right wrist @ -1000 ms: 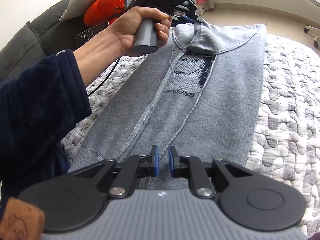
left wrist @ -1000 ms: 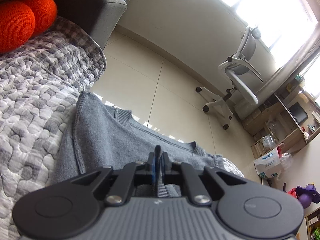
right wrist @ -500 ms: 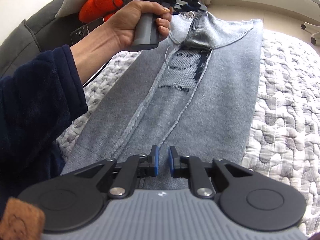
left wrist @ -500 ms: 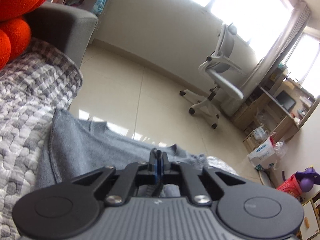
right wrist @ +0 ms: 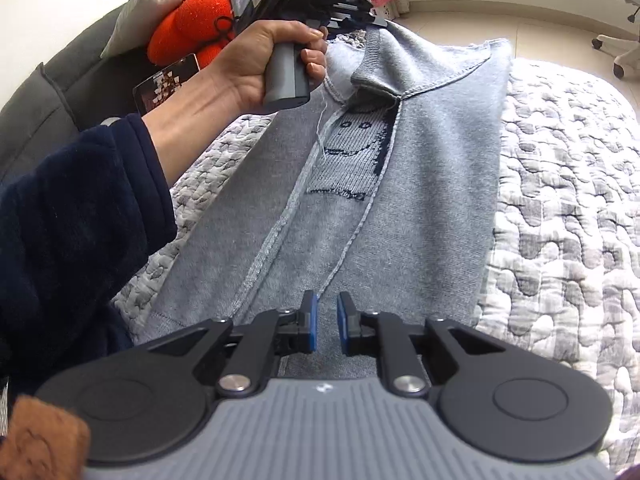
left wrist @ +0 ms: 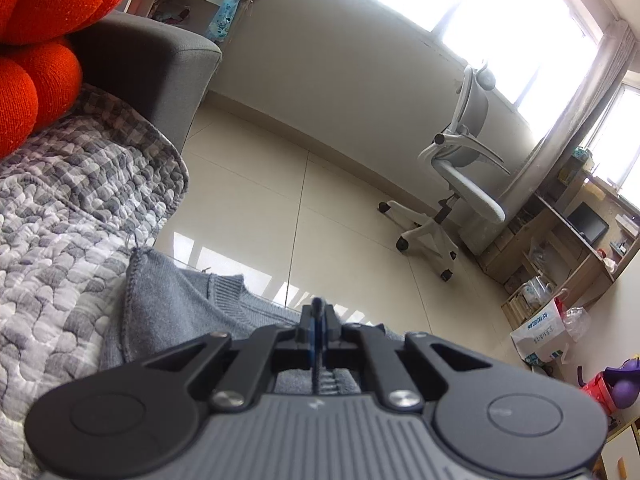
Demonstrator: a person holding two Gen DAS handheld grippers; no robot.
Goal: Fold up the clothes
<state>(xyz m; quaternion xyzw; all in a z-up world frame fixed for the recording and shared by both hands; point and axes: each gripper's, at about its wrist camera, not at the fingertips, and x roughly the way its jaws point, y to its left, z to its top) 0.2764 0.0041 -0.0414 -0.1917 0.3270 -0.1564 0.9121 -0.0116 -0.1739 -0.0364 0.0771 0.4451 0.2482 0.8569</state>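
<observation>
Biggest thing first: the grey-and-white quilted cover spread over the seat, w/ the grey knit sweater with a dark smiley-face pattern laid on it as a long strip, both side panels folded in toward the middle so only a narrow band of the face pattern shows btwn them. Its long axis runs straight away from my right hand-held gripper toward the floor side of the seat, near hem at my R fingers, far end up by my left hand-held gripper. So R is nearer the hem, L is nearer the far end, and they sit approx. on the same line down the middle of the strip. L jaws are clamped tight on a ribbed grey edge of the sweater; in the left wrist view I see the knit pinched right btwn the blue pads, and in the right wrist view that edge is lifted off the cover, fabric hanging down from it in a ridge. My R jaws are parted, a narrow gap btwn the pads, nothing in it, hovering just over the near hem; can't tell if they touch the cloth. My read: an end-to-end fold would travel along that axis, the raised far end coming toward R. Beyond it are an orange knit cushion and a white office chair, both well clear of the sweater.
</observation>
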